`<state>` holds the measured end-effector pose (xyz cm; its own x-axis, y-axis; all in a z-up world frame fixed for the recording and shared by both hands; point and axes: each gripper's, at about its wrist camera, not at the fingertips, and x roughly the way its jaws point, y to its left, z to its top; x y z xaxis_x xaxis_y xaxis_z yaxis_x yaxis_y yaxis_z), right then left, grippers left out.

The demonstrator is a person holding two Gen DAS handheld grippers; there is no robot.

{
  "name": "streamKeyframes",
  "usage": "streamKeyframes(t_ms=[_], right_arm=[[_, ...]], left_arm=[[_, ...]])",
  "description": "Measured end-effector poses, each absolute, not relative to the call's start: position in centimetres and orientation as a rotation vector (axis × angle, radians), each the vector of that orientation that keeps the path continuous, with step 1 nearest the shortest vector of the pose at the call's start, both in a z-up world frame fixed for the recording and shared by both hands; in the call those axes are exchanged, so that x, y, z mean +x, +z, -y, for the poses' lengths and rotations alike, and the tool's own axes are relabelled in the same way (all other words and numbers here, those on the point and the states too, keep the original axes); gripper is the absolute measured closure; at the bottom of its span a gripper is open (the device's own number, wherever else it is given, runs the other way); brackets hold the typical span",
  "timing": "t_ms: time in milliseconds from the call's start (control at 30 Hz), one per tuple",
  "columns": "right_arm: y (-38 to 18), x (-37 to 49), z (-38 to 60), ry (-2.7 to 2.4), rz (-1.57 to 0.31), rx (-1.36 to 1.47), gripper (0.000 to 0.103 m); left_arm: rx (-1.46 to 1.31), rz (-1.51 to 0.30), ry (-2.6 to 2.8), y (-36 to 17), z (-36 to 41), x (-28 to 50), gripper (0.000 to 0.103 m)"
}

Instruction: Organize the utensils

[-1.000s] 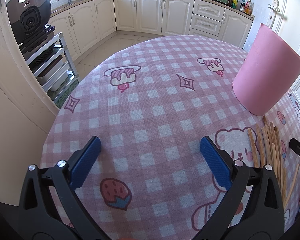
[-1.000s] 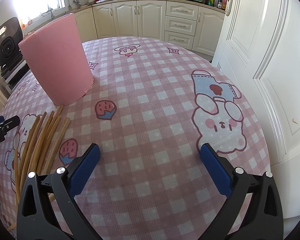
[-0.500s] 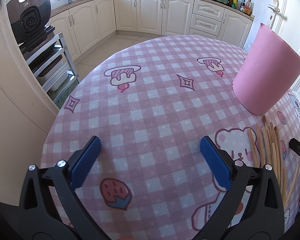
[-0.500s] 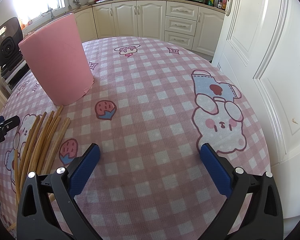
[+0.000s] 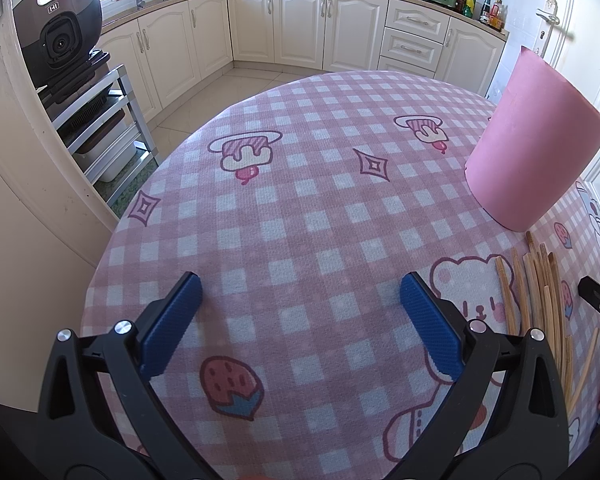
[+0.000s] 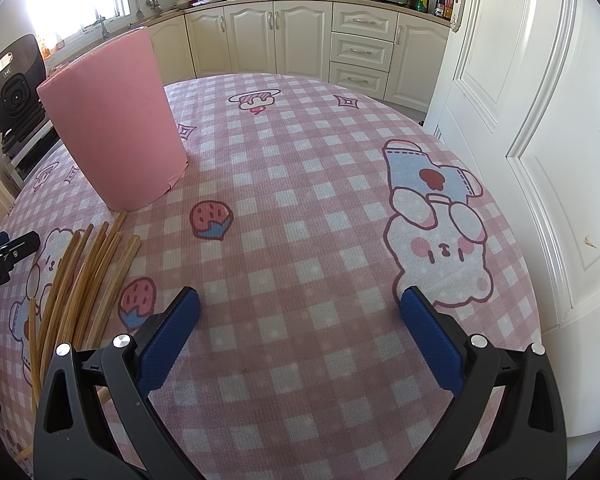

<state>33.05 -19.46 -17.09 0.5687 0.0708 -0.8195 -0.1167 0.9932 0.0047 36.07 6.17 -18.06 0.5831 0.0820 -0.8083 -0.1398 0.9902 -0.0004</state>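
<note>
A bundle of several wooden chopsticks [image 6: 80,280] lies flat on the pink checked tablecloth, in front of a tall pink cylinder holder [image 6: 112,128]. In the left wrist view the chopsticks [image 5: 536,292] lie at the right, below the holder [image 5: 532,144]. My left gripper [image 5: 300,300] is open and empty, low over the cloth, left of the chopsticks. My right gripper [image 6: 300,316] is open and empty, right of the chopsticks. Each gripper's tip shows at the edge of the other's view.
The round table [image 6: 320,184] stands in a kitchen. A white door [image 6: 540,120] is close to its right side. A metal rack with an appliance [image 5: 60,52] stands off the table's left edge. Cream cabinets [image 5: 300,28] line the back.
</note>
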Motion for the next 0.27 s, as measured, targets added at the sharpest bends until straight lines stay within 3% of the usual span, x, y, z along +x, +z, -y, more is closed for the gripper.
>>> streamKeyframes(t_ms=[267], right_arm=[[-17.09,33.02,19.46,0.110,-0.960,-0.052,0.006]], left_arm=[[-0.067,-0.939,0.129,-18.07,-6.19,36.06,0.006]])
